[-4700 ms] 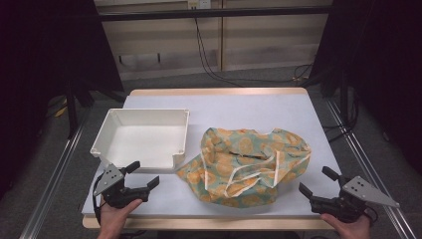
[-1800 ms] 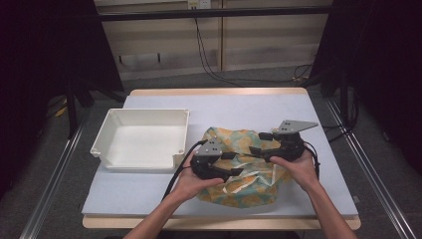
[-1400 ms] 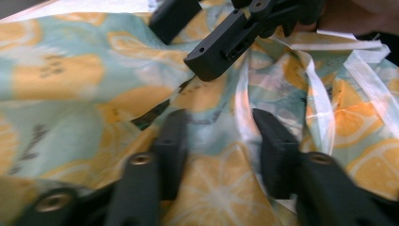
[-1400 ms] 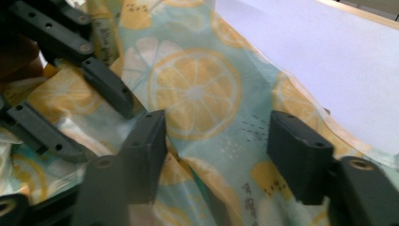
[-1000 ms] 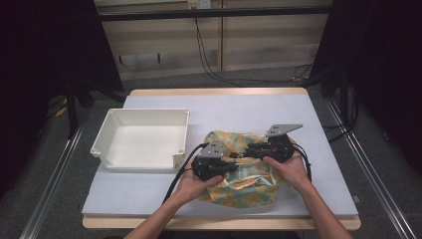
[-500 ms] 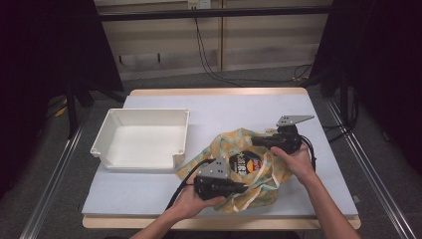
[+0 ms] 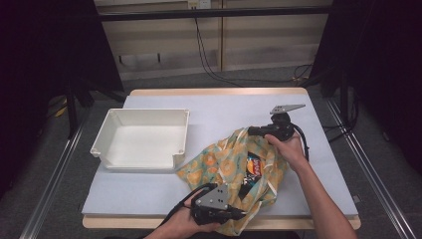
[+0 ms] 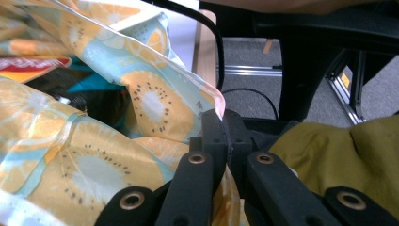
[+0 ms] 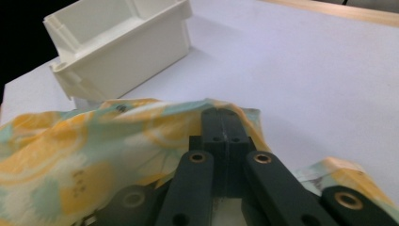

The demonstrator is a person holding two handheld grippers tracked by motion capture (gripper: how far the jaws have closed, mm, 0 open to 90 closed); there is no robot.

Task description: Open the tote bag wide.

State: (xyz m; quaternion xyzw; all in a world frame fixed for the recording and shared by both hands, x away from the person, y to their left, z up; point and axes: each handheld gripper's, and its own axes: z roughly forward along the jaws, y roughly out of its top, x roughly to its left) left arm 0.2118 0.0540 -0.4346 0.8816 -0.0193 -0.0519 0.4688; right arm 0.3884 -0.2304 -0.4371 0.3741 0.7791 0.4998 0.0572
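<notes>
High view: both grippers, left (image 7: 234,213) and right (image 7: 252,131), clenched on opposite rims of the bag (image 7: 226,167) at the table's (image 7: 224,107) front right; pull evenly apart, keeping the mouth wide over the packet (image 7: 253,167) inside.

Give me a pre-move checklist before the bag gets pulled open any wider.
1. Left gripper clamped on the fruit-print bag at its near edge: ok.
2. Right gripper clamped on the bag's far edge: ok.
3. Bag mouth open, snack packet visible inside: ok.
4. White bin upright beside the bag, nothing in it: ok.
5. Bag fully on the table: not ok, its near edge hangs past the front.
6. How firmly the cloth is pinched: cannot tell.
</notes>
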